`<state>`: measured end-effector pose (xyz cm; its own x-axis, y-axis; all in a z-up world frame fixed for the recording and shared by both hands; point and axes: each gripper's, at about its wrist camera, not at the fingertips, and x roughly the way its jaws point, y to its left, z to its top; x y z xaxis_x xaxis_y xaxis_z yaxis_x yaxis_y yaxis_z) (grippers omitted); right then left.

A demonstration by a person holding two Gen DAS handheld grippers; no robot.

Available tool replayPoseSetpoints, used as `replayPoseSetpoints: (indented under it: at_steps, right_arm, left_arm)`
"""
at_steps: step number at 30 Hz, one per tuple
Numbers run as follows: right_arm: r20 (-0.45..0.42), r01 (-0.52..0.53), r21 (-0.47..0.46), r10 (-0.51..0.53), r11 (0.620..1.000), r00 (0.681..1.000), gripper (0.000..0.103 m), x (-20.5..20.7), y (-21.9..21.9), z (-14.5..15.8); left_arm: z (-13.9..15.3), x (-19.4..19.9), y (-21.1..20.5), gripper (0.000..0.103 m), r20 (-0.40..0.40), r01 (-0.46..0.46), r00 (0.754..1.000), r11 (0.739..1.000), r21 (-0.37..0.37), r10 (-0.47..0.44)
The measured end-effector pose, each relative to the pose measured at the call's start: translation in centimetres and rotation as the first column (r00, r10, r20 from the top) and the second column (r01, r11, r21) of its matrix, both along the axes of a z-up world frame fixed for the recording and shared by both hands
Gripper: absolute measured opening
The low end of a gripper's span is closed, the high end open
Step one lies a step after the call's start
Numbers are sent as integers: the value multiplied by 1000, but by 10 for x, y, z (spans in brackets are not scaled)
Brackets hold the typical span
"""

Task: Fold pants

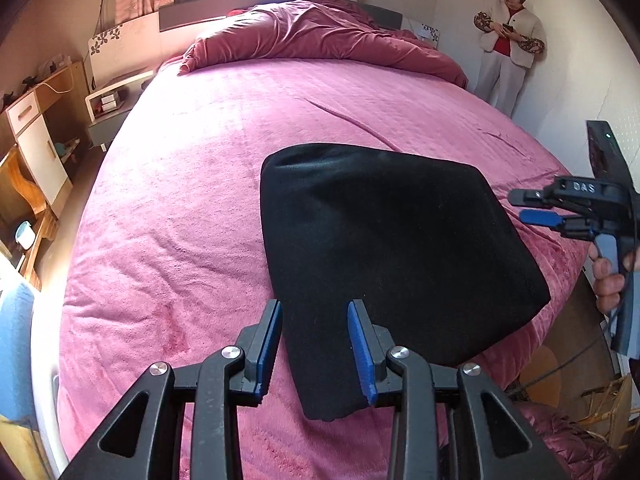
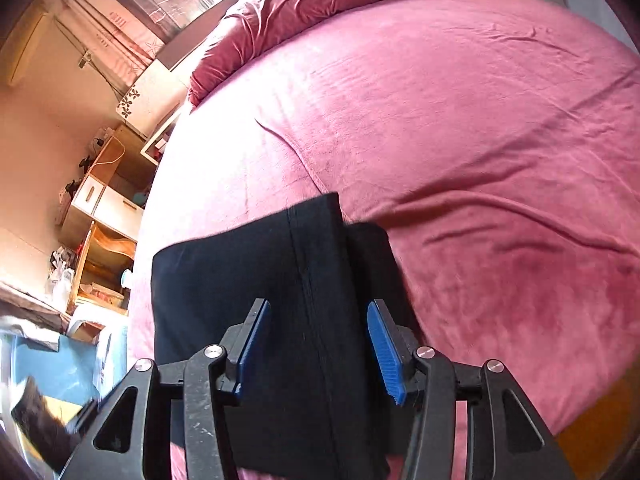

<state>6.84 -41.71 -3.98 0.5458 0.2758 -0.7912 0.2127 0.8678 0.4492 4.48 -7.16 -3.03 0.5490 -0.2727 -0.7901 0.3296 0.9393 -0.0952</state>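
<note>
Two grippers here, both with blue pads spread apart and nothing pinched. The left gripper (image 1: 314, 354) hovers over the near corner of the folded black pants (image 1: 384, 256), jaws standing either side of the cloth but not pressing it as far as I can tell. The right gripper (image 2: 320, 350) is the same story in its own view: pads (image 2: 386, 350) wide, a seam of the pants running between them, no squeeze. From the left view you can also see it off at the pants' right edge, a hand (image 1: 610, 284) on its handle, clear of the fabric.

The pants sit as one compact dark bundle near the foot end of the pink bed cover (image 1: 192, 208), close to its right edge. One lower layer pokes out a bit at the far right corner in the right view, so the stack isn't perfectly flush.

My guess is the fold is basically done and this is the let-go or tidy-up bit. To do it well, lift both straight off so the pads don't snag the top layer, then nudge that stray edge in line.

Count: one pair of pants, one bed, one rumpled maroon duvet (image 1: 320, 36) at the head, one bystander (image 1: 508, 40) by the wall looking at a phone.
</note>
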Motion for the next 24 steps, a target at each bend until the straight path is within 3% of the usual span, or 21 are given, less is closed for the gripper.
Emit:
replayPoseSetpoints:
  at_steps: [7,10,12,20,24]
  right_arm:
    - [-56,-8,22,10,1000,998,52,36,5,-22]
    - [-58,-42,-12,41,999,997,34,41,12,-28]
    - [-54,-59,-29,57,998,997,17,41,14,-28]
    - [-12,-69,-77,68,995,998,7,39,12,-18]
    - [-3,-62,-91,62,994,998,7,37,11,-21]
  left_arm:
    - [-6,4,-5,34,-12,8,1000,1000,16,-8]
    - [-11,7,-7,35,-15,12,1000,1000,25,-12]
    - [-13,8,-9,35,-23,18,1000,1000,25,-17]
    - [-22,11,-20,35,-26,44,999,998,45,-43]
    - [-29,9,-25,35,-39,58,998,997,55,-56]
